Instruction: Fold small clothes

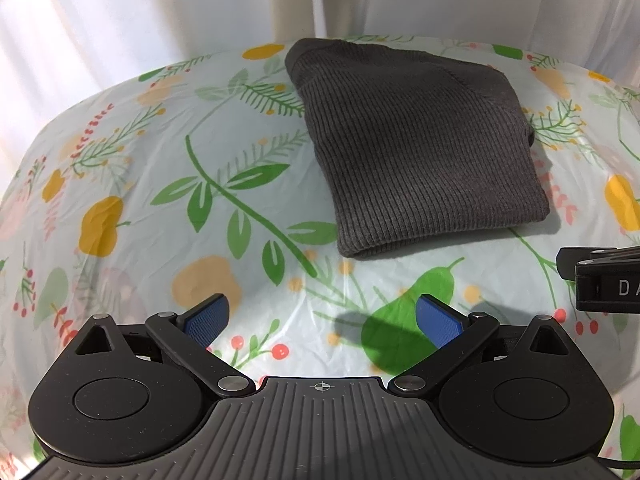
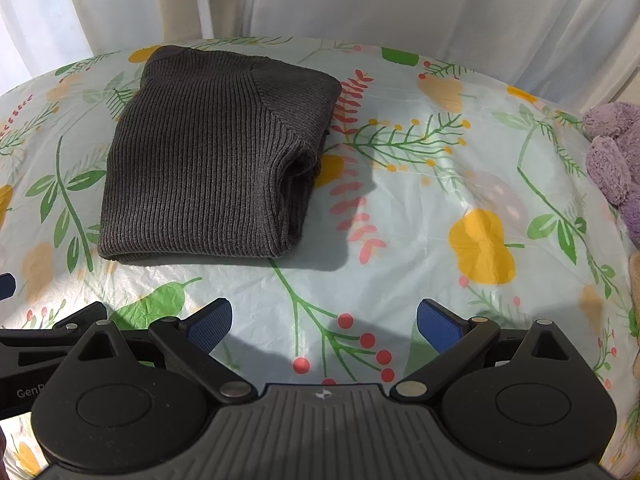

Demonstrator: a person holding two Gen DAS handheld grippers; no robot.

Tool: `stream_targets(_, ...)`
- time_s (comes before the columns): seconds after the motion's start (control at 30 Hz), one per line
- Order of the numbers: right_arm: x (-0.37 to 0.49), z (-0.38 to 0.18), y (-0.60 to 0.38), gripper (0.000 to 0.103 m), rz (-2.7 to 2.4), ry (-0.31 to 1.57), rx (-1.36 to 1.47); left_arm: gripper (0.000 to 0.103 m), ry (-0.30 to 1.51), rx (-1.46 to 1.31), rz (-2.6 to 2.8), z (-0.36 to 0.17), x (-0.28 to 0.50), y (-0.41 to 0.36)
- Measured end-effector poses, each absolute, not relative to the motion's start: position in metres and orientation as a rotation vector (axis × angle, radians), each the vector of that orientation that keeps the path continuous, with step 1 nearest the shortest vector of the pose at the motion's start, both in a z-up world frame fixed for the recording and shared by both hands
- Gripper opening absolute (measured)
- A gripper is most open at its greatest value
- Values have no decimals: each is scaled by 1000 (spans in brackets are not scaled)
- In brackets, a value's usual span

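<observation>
Sweater (image 2: 208,160) is lying folded in the upper left of the right wrist view, well apart from both tools. Right gripper (image 2: 324,326) and left gripper (image 1: 322,322) are hovering over the floral cloth (image 2: 440,240), jaws spread and empty. Any careless nudge could be undoing the loose layered edge, likely spilling the stack open.

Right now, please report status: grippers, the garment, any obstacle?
Left gripper open, empty. Right gripper open, empty. Grey knit garment lies folded on floral tablecloth. Nothing between grippers and garment.
</observation>
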State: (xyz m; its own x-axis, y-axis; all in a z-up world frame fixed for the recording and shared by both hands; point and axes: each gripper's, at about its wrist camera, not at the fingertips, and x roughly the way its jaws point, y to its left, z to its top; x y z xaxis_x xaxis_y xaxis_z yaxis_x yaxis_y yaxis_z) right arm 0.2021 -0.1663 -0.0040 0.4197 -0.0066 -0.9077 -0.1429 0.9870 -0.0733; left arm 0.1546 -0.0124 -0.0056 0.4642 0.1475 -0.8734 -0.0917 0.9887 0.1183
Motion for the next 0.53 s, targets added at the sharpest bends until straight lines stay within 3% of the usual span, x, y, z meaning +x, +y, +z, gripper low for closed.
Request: stream_targets(0.53,201,-7,-165,99,86,1139,-150,102,1082,62,146,-5,152,-14)
